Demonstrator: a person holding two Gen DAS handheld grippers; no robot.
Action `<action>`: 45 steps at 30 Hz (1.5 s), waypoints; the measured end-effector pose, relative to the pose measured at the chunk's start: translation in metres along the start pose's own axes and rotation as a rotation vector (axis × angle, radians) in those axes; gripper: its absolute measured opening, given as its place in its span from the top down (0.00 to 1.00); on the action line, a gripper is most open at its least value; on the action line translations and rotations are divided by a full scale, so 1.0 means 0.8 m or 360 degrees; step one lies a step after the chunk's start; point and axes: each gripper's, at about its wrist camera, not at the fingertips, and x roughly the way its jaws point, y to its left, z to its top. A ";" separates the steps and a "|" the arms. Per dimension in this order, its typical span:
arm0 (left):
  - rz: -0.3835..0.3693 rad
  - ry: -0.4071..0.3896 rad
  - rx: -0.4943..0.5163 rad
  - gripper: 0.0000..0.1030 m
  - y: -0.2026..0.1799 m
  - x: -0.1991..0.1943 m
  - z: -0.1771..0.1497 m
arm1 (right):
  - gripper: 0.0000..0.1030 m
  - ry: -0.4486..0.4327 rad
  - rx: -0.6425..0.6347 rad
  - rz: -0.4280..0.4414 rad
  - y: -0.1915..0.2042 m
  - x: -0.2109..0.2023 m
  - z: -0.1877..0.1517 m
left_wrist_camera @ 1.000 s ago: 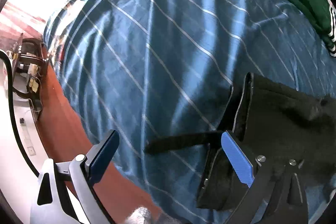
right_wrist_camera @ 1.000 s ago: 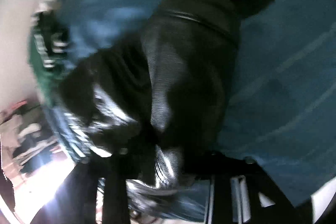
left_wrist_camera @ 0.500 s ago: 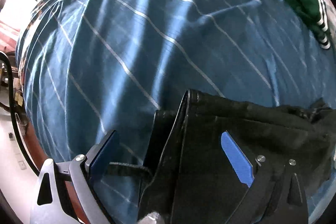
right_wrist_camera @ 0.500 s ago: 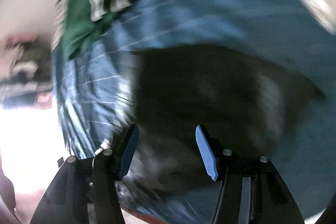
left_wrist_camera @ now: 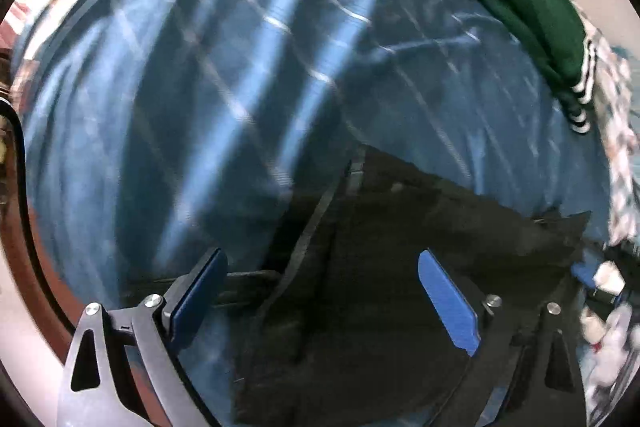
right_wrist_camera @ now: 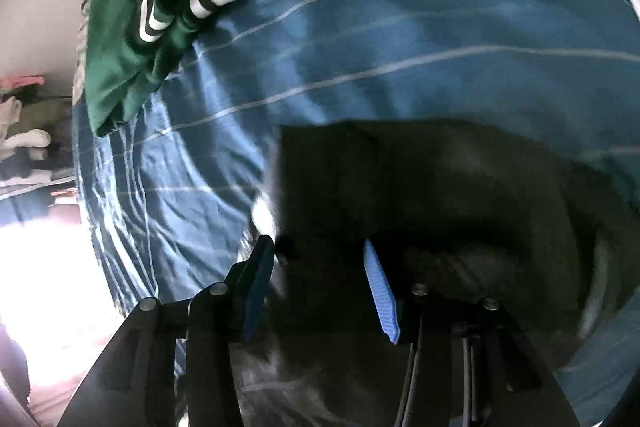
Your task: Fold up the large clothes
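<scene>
A black garment [left_wrist_camera: 400,247] lies folded on the blue striped bedspread [left_wrist_camera: 200,87]; a drawstring trails from its left edge. My left gripper [left_wrist_camera: 320,291] is open and hovers over the garment's left part, empty. In the right wrist view the same black garment [right_wrist_camera: 420,187] lies below my right gripper [right_wrist_camera: 320,279], which is open over the garment's near left corner, holding nothing.
A folded green garment with white stripes [left_wrist_camera: 532,11] lies at the far edge of the bed; it also shows in the right wrist view [right_wrist_camera: 136,39]. The bed's edge and reddish floor [left_wrist_camera: 36,255] are at left. Clutter [right_wrist_camera: 24,131] sits beyond the bed.
My right gripper let go of the black garment and opened above it. The garment settled flat on the bed. My left gripper moved over the garment, still open.
</scene>
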 end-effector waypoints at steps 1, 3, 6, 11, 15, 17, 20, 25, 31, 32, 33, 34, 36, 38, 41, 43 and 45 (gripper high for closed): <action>-0.0012 0.0002 0.0014 0.06 -0.013 0.008 0.000 | 0.52 0.0000 0.0004 0.0010 -0.004 -0.010 -0.006; 0.0058 -0.0022 0.0097 0.25 -0.033 0.030 0.000 | 0.52 0.0003 0.0007 0.0013 -0.016 -0.022 -0.017; 0.0225 -0.0089 0.0249 0.65 -0.054 0.043 -0.003 | 0.52 0.0001 -0.0010 0.0013 -0.026 -0.035 -0.031; 0.0205 -0.0200 0.0340 0.85 -0.064 0.001 -0.029 | 0.52 0.0063 -0.0152 0.0089 0.013 -0.014 -0.053; 0.0147 -0.0108 0.0239 0.78 -0.043 0.007 -0.019 | 0.53 0.0136 -0.0337 0.0086 0.066 0.030 -0.067; 0.0098 -0.0075 0.0191 0.75 -0.035 0.017 -0.014 | 0.54 0.0113 -0.0352 -0.0085 0.076 0.068 -0.060; 0.0036 -0.0029 0.0153 0.71 -0.030 0.021 -0.002 | 0.54 0.0072 -0.0302 -0.0151 0.079 0.093 -0.050; 0.0067 -0.0086 0.0061 0.45 -0.012 -0.010 0.009 | 0.53 0.0127 -0.0263 -0.0079 0.083 0.053 -0.057; 0.0195 -0.0258 0.0144 0.15 -0.007 -0.050 0.003 | 0.65 0.0238 -0.0222 0.0278 0.080 0.038 -0.083; 0.0209 -0.0279 0.0182 0.15 -0.012 -0.048 0.008 | 0.66 0.0265 -0.0199 0.0262 0.079 0.056 -0.086; 0.0226 -0.0295 0.0213 0.15 -0.017 -0.049 0.006 | 0.67 0.0244 -0.0174 0.0207 0.076 0.074 -0.084; 0.0254 -0.0306 0.0242 0.15 -0.021 -0.048 0.005 | 0.69 0.0231 -0.0166 0.0175 0.073 0.091 -0.083; 0.0284 -0.0320 0.0321 0.15 -0.044 -0.048 0.004 | 0.72 0.0206 -0.0112 0.0245 0.064 0.116 -0.071; 0.0250 -0.0340 0.0402 0.15 -0.069 -0.054 -0.002 | 0.71 0.0265 -0.0042 0.0327 0.059 0.114 -0.065; 0.0162 -0.0332 0.0490 0.15 -0.110 -0.056 -0.013 | 0.68 0.0287 0.0006 0.0516 0.034 0.075 -0.067; 0.0090 -0.0293 0.0530 0.15 -0.142 -0.048 -0.022 | 0.48 0.0121 -0.0001 0.0496 -0.002 0.017 -0.074; 0.0027 -0.0240 0.0557 0.15 -0.177 -0.032 -0.032 | 0.37 -0.0088 0.0022 0.0424 -0.055 -0.047 -0.089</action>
